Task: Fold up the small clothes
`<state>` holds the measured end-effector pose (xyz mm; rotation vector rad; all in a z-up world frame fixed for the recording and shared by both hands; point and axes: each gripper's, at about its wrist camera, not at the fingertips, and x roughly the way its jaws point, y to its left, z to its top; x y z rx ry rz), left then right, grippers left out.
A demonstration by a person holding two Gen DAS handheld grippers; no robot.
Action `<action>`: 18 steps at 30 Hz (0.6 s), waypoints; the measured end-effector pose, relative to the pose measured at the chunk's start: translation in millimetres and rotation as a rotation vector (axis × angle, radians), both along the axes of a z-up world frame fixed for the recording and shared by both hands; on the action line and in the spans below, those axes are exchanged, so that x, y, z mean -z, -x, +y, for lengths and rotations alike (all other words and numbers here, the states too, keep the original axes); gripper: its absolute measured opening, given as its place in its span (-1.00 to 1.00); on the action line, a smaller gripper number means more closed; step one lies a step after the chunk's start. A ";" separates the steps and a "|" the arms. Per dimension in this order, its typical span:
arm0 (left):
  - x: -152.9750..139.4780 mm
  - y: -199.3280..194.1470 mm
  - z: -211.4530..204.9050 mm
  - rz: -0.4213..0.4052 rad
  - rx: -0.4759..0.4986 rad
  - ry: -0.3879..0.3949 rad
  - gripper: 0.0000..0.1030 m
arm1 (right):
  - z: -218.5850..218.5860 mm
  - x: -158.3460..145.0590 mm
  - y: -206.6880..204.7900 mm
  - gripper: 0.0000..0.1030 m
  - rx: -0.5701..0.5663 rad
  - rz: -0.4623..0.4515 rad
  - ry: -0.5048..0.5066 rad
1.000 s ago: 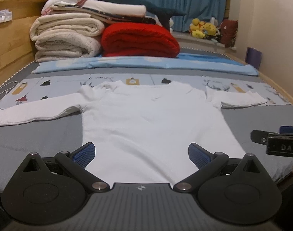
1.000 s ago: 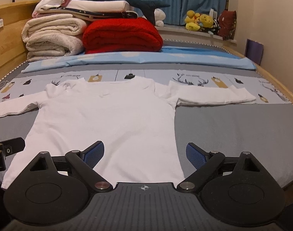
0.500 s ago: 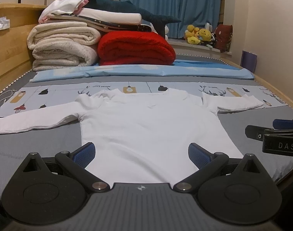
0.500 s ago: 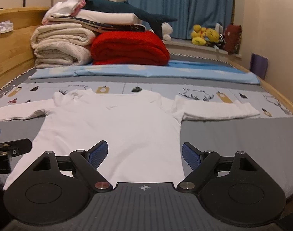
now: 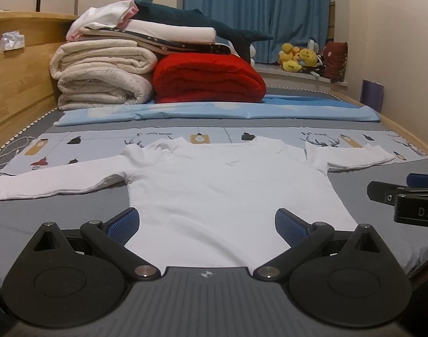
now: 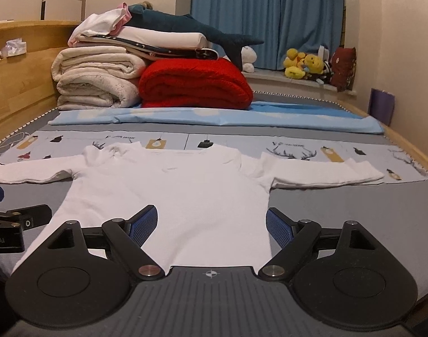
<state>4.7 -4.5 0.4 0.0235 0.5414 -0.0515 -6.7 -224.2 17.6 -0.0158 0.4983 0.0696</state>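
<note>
A small white long-sleeved shirt (image 5: 219,185) lies flat on the grey bed, sleeves spread left and right, hem toward me; it also shows in the right wrist view (image 6: 185,191). My left gripper (image 5: 206,224) is open and empty, low over the hem's left part. My right gripper (image 6: 211,226) is open and empty over the hem's right part. The right gripper shows at the right edge of the left wrist view (image 5: 405,196), and the left gripper shows at the left edge of the right wrist view (image 6: 14,219).
Folded cream blankets (image 5: 101,75), a red blanket (image 5: 208,81) and a shark plush (image 5: 197,22) are stacked at the back. A blue sheet (image 5: 214,112) and printed cloth (image 5: 214,137) lie beyond the shirt. A wooden bed frame (image 5: 14,84) runs along the left, and a wall stands at the right.
Both grippers have dropped lower and tilted up, so the view looks more level across the bed. The shirt has not moved. Both grippers stay open.
</note>
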 end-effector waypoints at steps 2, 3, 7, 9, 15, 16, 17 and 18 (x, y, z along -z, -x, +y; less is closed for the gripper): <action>0.2 -0.1 0.4 0.000 -0.006 -0.001 1.00 | 2.0 0.0 1.0 0.65 -0.015 0.000 0.002; 0.6 -0.5 0.2 0.004 -0.009 -0.005 1.00 | 3.2 0.6 1.1 0.65 -0.022 0.006 0.006; 3.0 -2.9 4.7 0.058 -0.010 -0.006 1.00 | 8.0 5.2 -2.0 0.65 -0.030 0.046 0.026; 0.1 -6.0 12.4 0.089 0.015 -0.013 1.00 | 8.1 5.7 -4.5 0.65 -0.020 0.055 0.028; -2.2 -28.9 39.2 0.090 0.192 -0.126 0.57 | -12.7 -3.1 -12.6 0.32 0.047 0.070 -0.030; -1.3 -32.6 48.5 0.070 0.206 -0.131 0.35 | -19.1 -5.2 -14.9 0.22 0.056 0.080 -0.042; 1.1 -35.3 58.1 0.043 0.216 -0.139 0.27 | -25.0 -7.6 -17.3 0.04 0.062 0.087 -0.052; 5.9 -37.6 68.4 0.020 0.215 -0.150 0.10 | -33.8 -12.5 -20.9 -0.09 0.068 0.088 -0.069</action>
